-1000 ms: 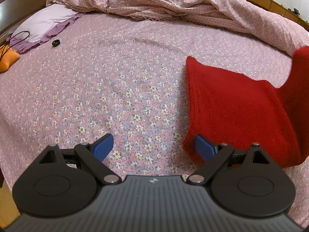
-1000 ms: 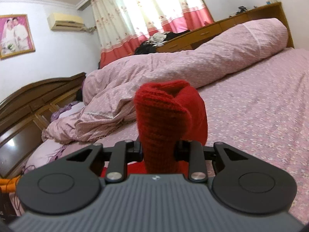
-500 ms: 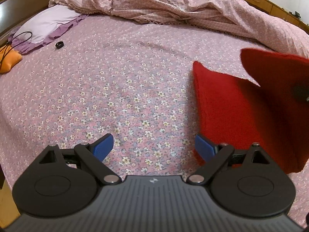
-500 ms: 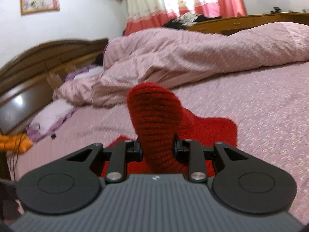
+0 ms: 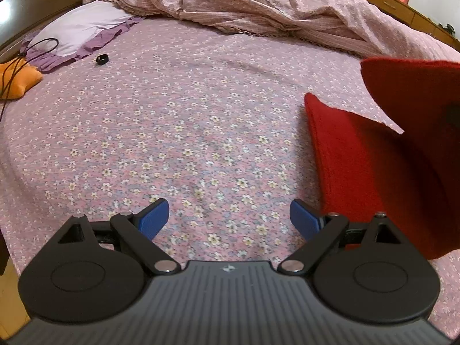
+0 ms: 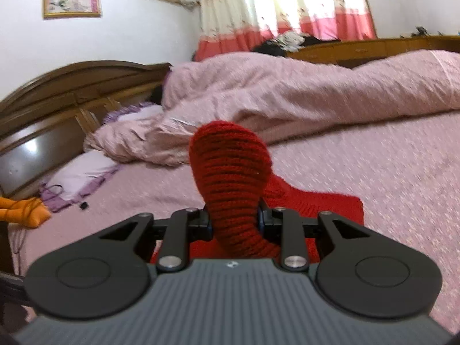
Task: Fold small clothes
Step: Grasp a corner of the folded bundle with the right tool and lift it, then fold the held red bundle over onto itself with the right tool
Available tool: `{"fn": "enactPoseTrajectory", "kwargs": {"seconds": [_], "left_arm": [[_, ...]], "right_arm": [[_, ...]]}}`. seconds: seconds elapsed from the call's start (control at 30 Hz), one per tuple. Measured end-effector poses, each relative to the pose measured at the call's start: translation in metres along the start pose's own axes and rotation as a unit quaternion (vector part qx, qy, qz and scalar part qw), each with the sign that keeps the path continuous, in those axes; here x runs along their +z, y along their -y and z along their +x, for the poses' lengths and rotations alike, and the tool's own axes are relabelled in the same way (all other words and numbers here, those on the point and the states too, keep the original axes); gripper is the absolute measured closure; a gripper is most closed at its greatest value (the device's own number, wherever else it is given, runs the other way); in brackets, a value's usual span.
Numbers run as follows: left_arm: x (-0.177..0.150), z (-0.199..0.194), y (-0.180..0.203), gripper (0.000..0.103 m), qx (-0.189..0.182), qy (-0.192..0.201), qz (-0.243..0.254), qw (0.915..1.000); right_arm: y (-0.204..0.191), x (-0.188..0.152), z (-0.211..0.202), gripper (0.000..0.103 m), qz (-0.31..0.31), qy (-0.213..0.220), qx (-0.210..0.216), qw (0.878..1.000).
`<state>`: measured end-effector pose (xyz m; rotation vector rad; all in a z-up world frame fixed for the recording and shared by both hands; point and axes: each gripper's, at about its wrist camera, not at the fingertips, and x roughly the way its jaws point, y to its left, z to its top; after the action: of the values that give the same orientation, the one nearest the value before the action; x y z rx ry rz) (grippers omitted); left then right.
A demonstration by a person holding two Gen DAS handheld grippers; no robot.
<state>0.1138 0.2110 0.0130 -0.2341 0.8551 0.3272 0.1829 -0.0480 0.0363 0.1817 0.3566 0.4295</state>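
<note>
A red knitted garment lies on the floral bedsheet at the right of the left wrist view, with one part lifted and hanging above it. My left gripper is open and empty, low over the sheet just left of the garment's near edge. My right gripper is shut on a bunched fold of the red garment, holding it up above the flat part on the bed.
A rumpled pink quilt lies across the far side of the bed. A lilac pillow, an orange object with a black cord and a small black item lie at far left. A wooden headboard stands behind.
My right gripper has carried the held red fold leftward over the flat part of the garment. The left gripper has shifted slightly left, staying open.
</note>
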Motion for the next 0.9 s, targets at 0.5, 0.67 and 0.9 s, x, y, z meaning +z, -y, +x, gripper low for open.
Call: {"fn": "enactPoseTrajectory", "kwargs": {"seconds": [0.5, 0.67, 0.9], "left_arm": [[0.005, -0.011, -0.02, 0.009, -0.004, 0.003, -0.009, 0.9999], [0.014, -0.024, -0.016, 0.009, -0.007, 0.018, -0.003, 0.9998], [0.023, -0.042, -0.004, 0.009, -0.016, 0.038, 0.015, 0.9991]], "right_arm": [[-0.036, -0.041, 0.014, 0.068, -0.023, -0.081, 0.061, 0.995], [-0.034, -0.037, 0.005, 0.056, 0.011, -0.084, 0.062, 0.994], [-0.029, -0.031, -0.024, 0.049, 0.049, -0.076, 0.096, 0.991]]}}
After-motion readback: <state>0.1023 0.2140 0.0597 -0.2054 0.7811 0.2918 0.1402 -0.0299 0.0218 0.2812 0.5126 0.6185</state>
